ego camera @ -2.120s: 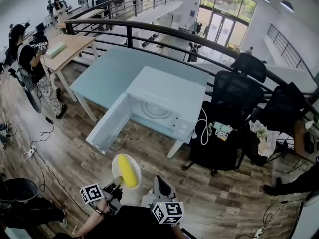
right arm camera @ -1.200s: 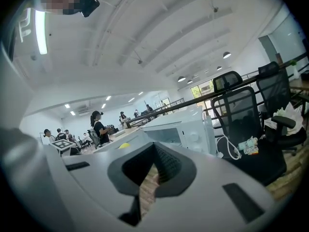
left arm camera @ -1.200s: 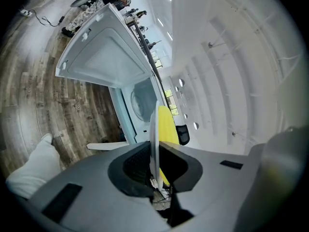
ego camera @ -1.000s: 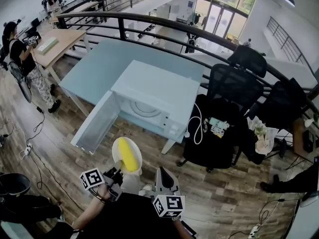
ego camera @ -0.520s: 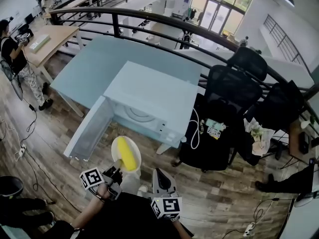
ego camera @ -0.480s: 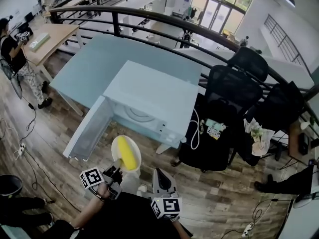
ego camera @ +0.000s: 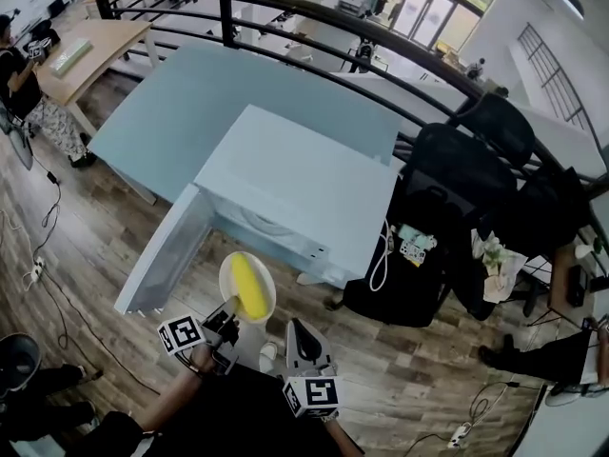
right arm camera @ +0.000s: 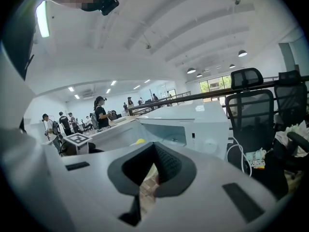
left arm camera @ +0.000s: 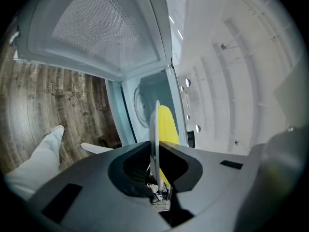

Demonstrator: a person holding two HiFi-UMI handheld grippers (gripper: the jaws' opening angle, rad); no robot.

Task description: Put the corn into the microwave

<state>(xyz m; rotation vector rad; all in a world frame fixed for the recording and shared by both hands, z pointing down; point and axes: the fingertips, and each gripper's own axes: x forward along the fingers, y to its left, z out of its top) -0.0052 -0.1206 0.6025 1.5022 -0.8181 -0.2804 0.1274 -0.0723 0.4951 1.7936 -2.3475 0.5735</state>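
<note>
A yellow corn cob (ego camera: 248,287) lies on a white plate (ego camera: 235,272). My left gripper (ego camera: 231,310) is shut on the plate's near rim and holds it level above the floor. The white microwave (ego camera: 295,174) stands just ahead with its door (ego camera: 162,252) swung open to the left. In the left gripper view the plate (left arm camera: 155,129) shows edge-on between the jaws of the left gripper (left arm camera: 155,148), the corn (left arm camera: 167,123) lies beside it, and the open cavity (left arm camera: 147,98) is straight ahead. My right gripper (ego camera: 297,328) hangs shut and empty beside the left one, facing the microwave (right arm camera: 193,124).
The microwave sits on a pale blue table (ego camera: 181,103). Black office chairs (ego camera: 457,179) and a white cable (ego camera: 384,255) stand right of it. A dark railing (ego camera: 324,22) runs behind. At far left are a wooden desk (ego camera: 90,50) and a person (ego camera: 19,79).
Both grippers have moved forward, toward the microwave, and the plate with the corn now hangs nearer the open door. The grip on the plate is unchanged.
</note>
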